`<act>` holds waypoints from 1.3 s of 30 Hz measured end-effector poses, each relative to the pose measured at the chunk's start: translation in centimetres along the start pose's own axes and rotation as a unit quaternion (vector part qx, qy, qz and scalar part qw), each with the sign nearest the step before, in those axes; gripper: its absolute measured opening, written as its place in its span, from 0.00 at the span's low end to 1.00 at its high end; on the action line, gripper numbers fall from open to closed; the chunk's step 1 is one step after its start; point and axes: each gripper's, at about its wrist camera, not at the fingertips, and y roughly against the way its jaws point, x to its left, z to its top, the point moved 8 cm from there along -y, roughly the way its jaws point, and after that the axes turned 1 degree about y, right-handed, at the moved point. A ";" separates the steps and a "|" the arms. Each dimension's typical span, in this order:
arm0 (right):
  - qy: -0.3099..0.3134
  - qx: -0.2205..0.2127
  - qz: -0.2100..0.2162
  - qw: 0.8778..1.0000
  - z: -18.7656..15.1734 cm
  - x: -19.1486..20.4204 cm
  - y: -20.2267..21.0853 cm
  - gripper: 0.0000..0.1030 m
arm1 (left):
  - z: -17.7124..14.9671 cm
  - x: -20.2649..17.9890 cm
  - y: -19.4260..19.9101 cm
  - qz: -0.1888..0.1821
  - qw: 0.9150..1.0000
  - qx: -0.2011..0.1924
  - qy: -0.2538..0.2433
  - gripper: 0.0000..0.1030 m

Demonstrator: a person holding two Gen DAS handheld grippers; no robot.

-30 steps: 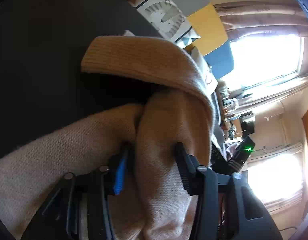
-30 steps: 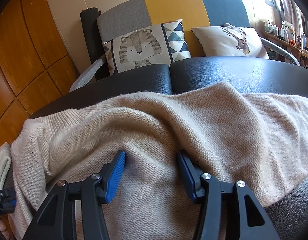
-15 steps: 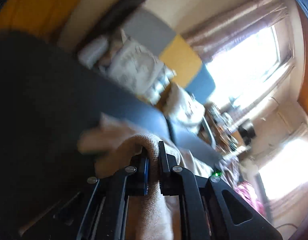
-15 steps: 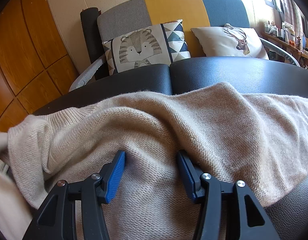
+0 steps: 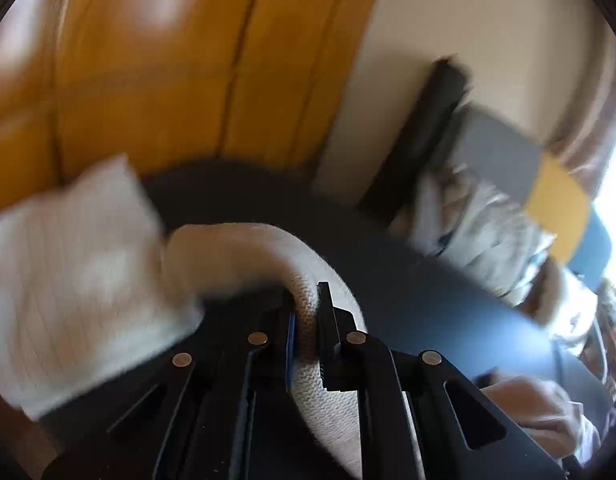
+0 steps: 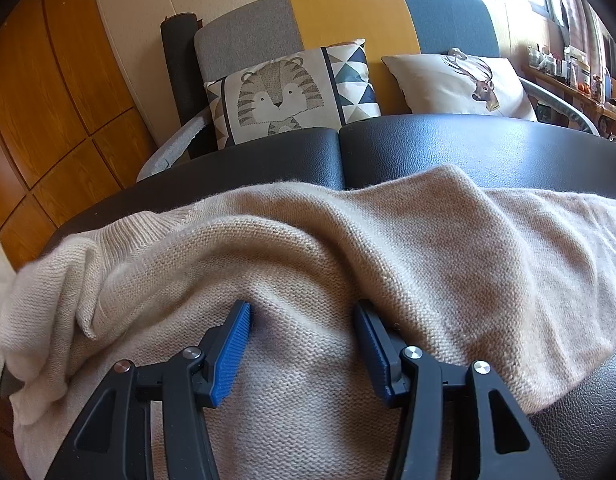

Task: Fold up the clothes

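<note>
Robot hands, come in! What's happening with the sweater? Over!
Left gripper shut on sweater fold. Right gripper open, resting on it. Nothing in the way.

Both tools share one build: the left gripper has matte black angular linkage arms dotted with round silver rivets, a sliver of blue lining inside; the right gripper shows black arms, triangular cut-outs and ribbed bright-blue pads.
</note>
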 end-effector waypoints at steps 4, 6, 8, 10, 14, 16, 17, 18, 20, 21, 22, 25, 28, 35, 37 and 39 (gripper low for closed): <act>0.000 -0.001 0.000 1.000 -0.1 -0.1 -0.1 0.52 | -3.8 2.8 -2.8 -0.003 0.995 0.080 0.057 0.10; 0.001 -0.002 -0.001 1.000 -0.1 -0.1 -0.1 0.52 | -4.8 4.0 -2.8 0.003 0.994 0.085 0.063 0.11; 0.001 -0.002 -0.001 1.000 -0.1 -0.1 -0.1 0.52 | -5.1 5.6 -2.2 0.019 0.994 0.084 0.072 0.14; 0.001 -0.002 -0.002 1.000 -0.1 -0.1 -0.1 0.52 | -5.2 7.2 -1.2 0.032 0.992 0.072 0.099 0.14; 0.001 -0.001 -0.002 1.000 -0.1 -0.1 0.0 0.52 | -4.7 8.1 0.7 0.036 0.990 0.043 0.131 0.14; 0.000 -0.001 -0.003 1.000 -0.1 0.1 -0.1 0.52 | -4.7 7.7 0.8 0.038 0.990 0.045 0.125 0.19; 0.000 -0.001 -0.003 1.000 -0.1 0.1 0.0 0.52 | -4.9 7.3 0.4 0.040 0.991 0.060 0.112 0.25; 0.000 -0.001 -0.003 1.000 0.0 0.2 0.0 0.52 | -5.1 6.8 0.0 0.043 0.991 0.074 0.100 0.27; -0.001 -0.001 -0.003 1.000 0.0 0.2 0.0 0.52 | -5.5 6.2 -0.6 0.054 0.991 0.098 0.076 0.27; -0.002 -0.001 -0.002 1.000 0.0 0.2 0.0 0.52 | -5.6 6.1 -0.7 0.065 0.990 0.105 0.065 0.27; -0.002 -0.001 -0.002 1.000 0.0 0.2 0.0 0.52 | -5.2 6.1 0.1 0.079 0.991 0.084 0.061 0.27; -0.003 -0.001 -0.001 1.000 0.0 0.2 0.1 0.52 | -3.4 6.6 4.3 0.123 0.989 -0.023 0.080 0.27; -0.002 -0.001 -0.002 1.000 0.0 0.0 0.2 0.52 | -2.2 4.8 6.6 0.095 0.989 -0.070 0.095 0.27; -0.003 -0.001 -0.003 1.000 0.1 0.1 0.3 0.52 | -8.1 -10.1 3.2 -0.034 0.991 0.022 -0.127 0.27; -0.003 -0.001 -0.003 1.000 0.1 0.1 0.3 0.52 | -11.1 -13.6 0.9 -0.031 0.977 0.049 -0.205 0.27; -0.003 0.000 -0.004 1.000 0.1 0.1 0.3 0.52 | -13.4 -15.0 -2.3 0.017 0.963 0.079 -0.257 0.27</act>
